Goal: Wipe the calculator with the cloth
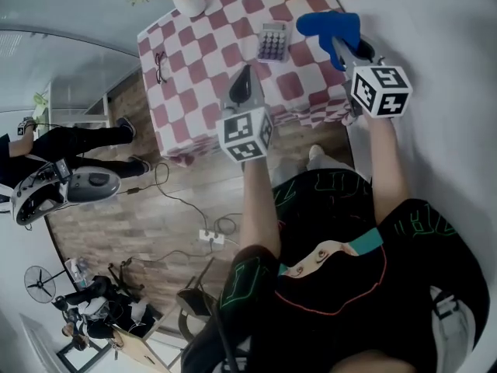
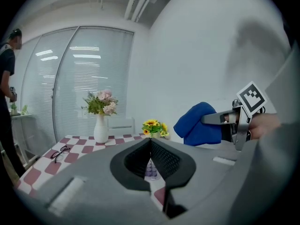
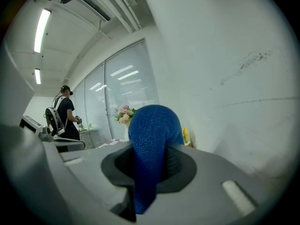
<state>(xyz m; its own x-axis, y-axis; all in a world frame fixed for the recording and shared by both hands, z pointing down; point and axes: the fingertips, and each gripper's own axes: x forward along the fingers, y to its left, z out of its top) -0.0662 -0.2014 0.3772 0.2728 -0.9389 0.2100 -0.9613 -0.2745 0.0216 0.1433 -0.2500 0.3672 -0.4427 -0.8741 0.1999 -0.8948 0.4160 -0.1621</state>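
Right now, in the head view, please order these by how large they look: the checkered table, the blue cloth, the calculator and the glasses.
1. checkered table
2. blue cloth; it is held up nearer the camera, so its lead over the calculator is unsure
3. calculator
4. glasses

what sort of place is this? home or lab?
Likely an office or lab room staged as a home corner: glass partition with blinds, ceiling strip lights, and a power strip lying near the checked table.
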